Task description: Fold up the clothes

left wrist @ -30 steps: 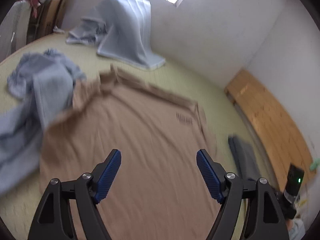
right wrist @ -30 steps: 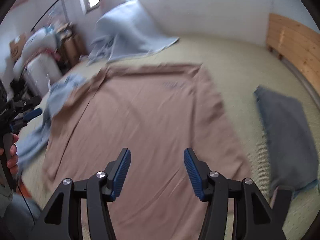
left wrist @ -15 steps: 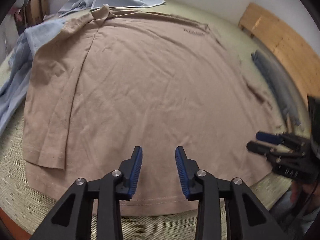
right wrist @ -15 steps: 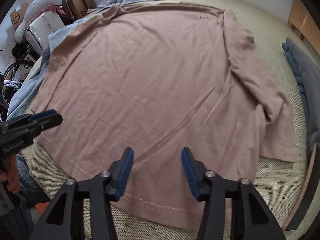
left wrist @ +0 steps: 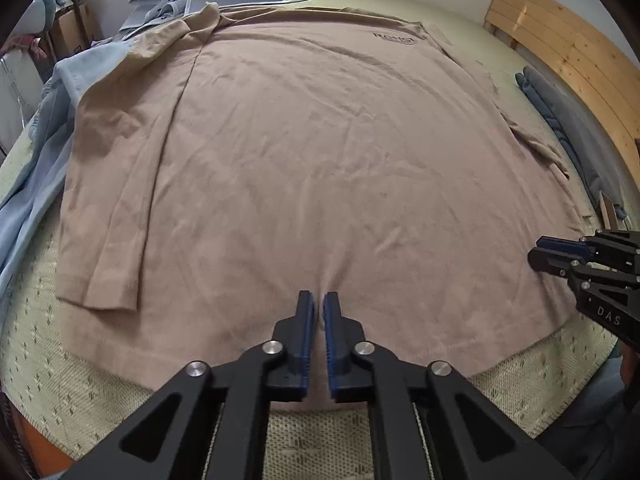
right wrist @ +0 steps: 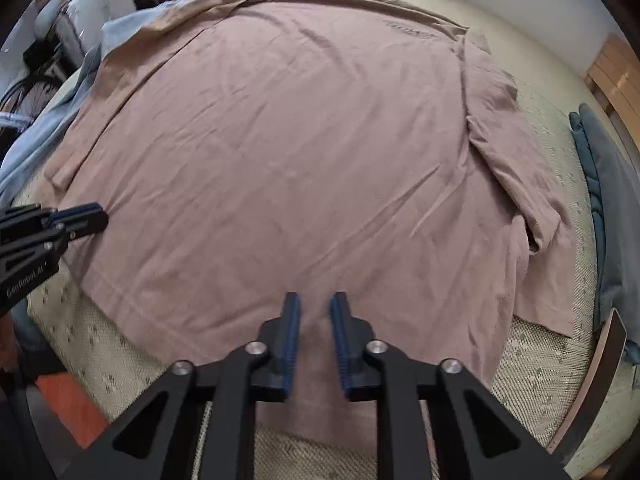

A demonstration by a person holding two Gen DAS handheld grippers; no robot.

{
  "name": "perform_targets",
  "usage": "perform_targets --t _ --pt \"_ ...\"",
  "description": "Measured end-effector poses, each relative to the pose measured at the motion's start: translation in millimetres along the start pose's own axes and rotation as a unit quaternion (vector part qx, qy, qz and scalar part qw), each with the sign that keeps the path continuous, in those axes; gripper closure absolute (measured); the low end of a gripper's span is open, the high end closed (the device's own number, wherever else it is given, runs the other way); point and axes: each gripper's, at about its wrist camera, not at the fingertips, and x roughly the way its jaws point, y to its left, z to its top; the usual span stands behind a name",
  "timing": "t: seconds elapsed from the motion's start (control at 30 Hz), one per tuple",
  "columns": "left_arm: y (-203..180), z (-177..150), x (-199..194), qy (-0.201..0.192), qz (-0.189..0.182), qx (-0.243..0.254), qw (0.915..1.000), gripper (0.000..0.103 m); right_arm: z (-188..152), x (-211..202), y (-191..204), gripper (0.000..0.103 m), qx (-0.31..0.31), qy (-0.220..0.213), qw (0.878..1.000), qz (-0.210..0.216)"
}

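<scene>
No fold shows yet: the tan T-shirt (left wrist: 320, 160) lies flat on the bed, hem at six o'clock. The left gripper (left wrist: 319, 300) has pinched the hem; the right gripper (right wrist: 315, 300) is closing over it.

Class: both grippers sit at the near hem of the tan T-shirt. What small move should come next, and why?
Probably lift the hem: the left gripper has pinched the tan T-shirt, and the right gripper is closing on its hem too.
</scene>
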Motion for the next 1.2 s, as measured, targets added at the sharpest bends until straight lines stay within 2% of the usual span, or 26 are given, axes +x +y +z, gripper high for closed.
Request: perform_targets --t 0.07,0.23,0.43,0.53,0.63,0.67,0.7,0.77,0.83,0.9,1.07,1.2 --pt "-2.9 -6.9 -2.5 0.002 0.001 0.0 1.0 0.1 -3.8 -2.0 0.4 0.098 -0.01 0.012 1.0 0.002" --pt "-5.8 -23.1 -11.0 0.014 -0.009 -0.008 0.9998 0.101 -15.7 -8.8 -4.2 0.1 -0.022 0.042 0.999 0.015" --pt "-2.2 -26.4 -17.4 0.005 -0.022 -0.021 0.9995 0.101 -15.9 -15.4 -13.1 0.1 -0.013 0.039 0.999 0.025" --pt "5.0 -20.5 -31.7 -0.025 -0.02 -0.025 0.9992 0.098 -8.1 -27.4 -19.8 0.099 0.007 -0.001 0.999 0.035" --pt "20.4 -14.0 -47.6 -0.057 -0.007 -0.038 0.9976 0.094 2.8 -45.3 -30.5 0.097 0.04 -0.067 0.996 0.053" --pt "27.4 -12.5 -51.6 -0.064 -0.004 -0.043 0.997 0.085 6.2 -50.6 -34.4 0.097 0.052 -0.088 0.993 0.059" --pt "34.3 -10.2 -54.2 -0.073 0.001 -0.048 0.9962 0.07 9.5 -54.8 -37.7 0.094 0.063 -0.104 0.991 0.062" --pt "49.3 -5.2 -59.5 -0.093 0.018 -0.058 0.9938 0.056 19.5 -60.1 -37.3 0.079 0.086 -0.137 0.984 0.069" --pt "61.4 -1.8 -63.4 -0.103 0.043 -0.064 0.9917 0.056 26.1 -62.7 -18.3 0.072 0.105 -0.164 0.978 0.078" --pt "70.3 0.6 -63.8 -0.105 0.059 -0.069 0.9903 0.056 33.1 -65.8 -20.0 0.072 0.117 -0.185 0.972 0.091" --pt "101.2 -1.4 -59.9 -0.106 0.066 -0.091 0.988 0.056 43.4 -66.6 -8.9 0.069 0.129 -0.2 0.965 0.113" --pt "93.8 -3.4 -53.4 -0.106 0.081 -0.038 0.9903 0.056 55.0 -66.3 -1.2 0.069 0.125 -0.204 0.962 0.128"
